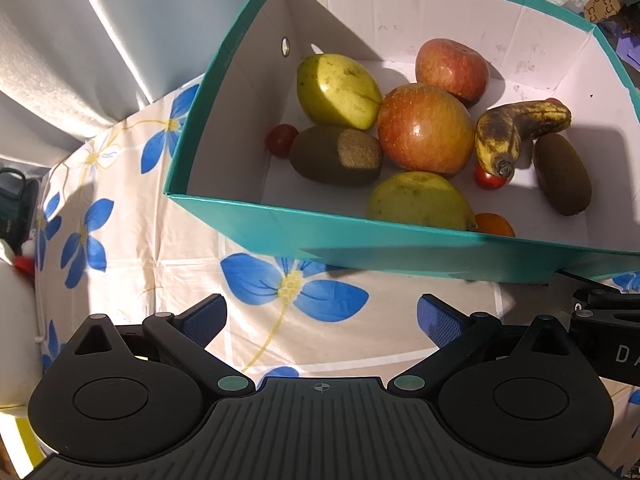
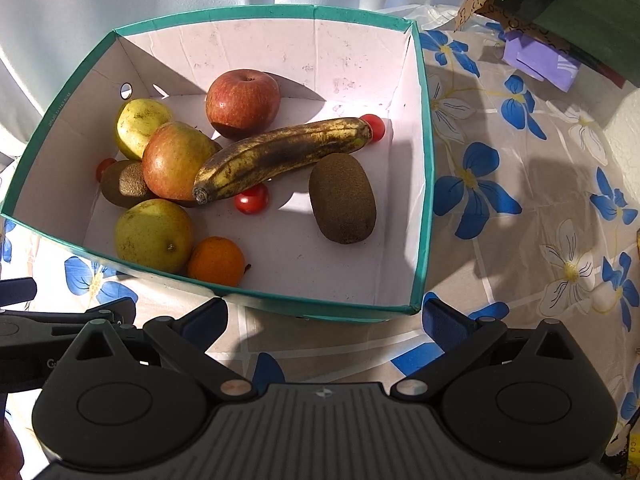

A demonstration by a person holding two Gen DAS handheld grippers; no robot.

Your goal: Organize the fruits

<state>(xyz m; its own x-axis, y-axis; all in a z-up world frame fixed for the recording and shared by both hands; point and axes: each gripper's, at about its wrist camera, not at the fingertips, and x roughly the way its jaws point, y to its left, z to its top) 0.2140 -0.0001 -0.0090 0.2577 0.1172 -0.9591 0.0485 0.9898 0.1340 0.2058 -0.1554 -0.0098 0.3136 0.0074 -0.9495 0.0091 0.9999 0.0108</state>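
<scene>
A teal box point(image 2: 424, 216) with a white inside holds the fruit: two red apples point(image 2: 242, 103) point(image 1: 425, 127), two yellow-green pears point(image 2: 154, 235) point(image 1: 338, 90), a spotted banana point(image 2: 280, 156) point(image 1: 520, 126), two kiwis point(image 2: 342, 198) point(image 1: 335, 155), an orange point(image 2: 216, 261) and small red tomatoes point(image 2: 251, 199). My right gripper point(image 2: 324, 320) hangs open just before the box's near wall, empty. My left gripper point(image 1: 322, 318) is open too, empty, over the flowered cloth in front of the box point(image 1: 304, 232).
A white tablecloth with blue flowers point(image 2: 500, 200) covers the table. Pale curtains point(image 1: 100, 40) hang behind. A purple item point(image 2: 540, 60) and a dark green box point(image 2: 592, 12) lie at the far right. The other gripper's body point(image 2: 40, 336) shows at the left edge.
</scene>
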